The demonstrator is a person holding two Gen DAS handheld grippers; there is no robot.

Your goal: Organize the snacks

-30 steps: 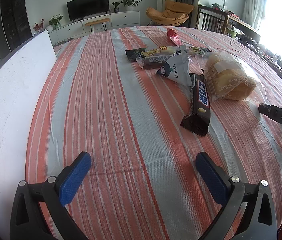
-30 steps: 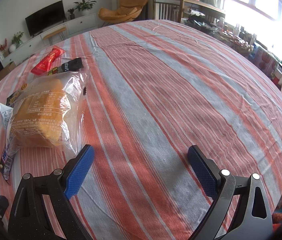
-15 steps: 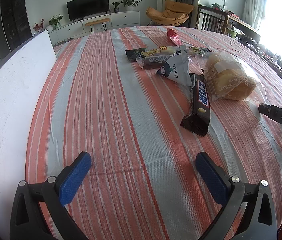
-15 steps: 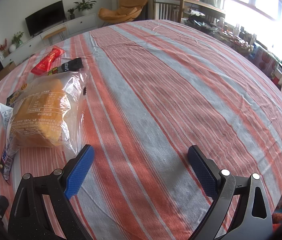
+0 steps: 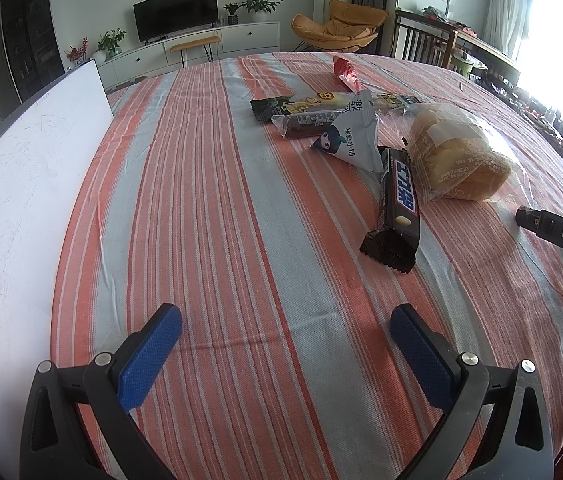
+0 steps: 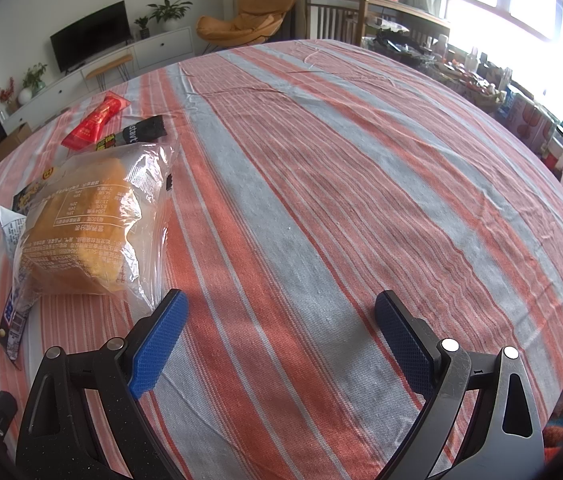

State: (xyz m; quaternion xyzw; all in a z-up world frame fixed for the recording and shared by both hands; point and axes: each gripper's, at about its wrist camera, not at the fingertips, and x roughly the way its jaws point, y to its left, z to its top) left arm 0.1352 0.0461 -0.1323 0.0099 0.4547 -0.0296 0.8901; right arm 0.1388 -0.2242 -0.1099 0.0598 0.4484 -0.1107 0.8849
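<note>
Hovering before any pick, my left gripper [image 5: 285, 328] and right gripper [image 6: 281, 316] gape wide, empty; snacks lie clustered ahead, bread bag [image 6: 81, 220] beside my right; next, I'd reach the chocolate bar [image 5: 397, 200].

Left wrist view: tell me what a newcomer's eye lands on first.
The orange-and-grey striped tablecloth fills the frame, with a cluster of snacks at its far right. Most striking are the bagged bread, the dark chocolate bar lying against it, and a white triangular packet just behind. The left hand-held gripper hovers open in the foreground, with a white board along the left edge.
</note>
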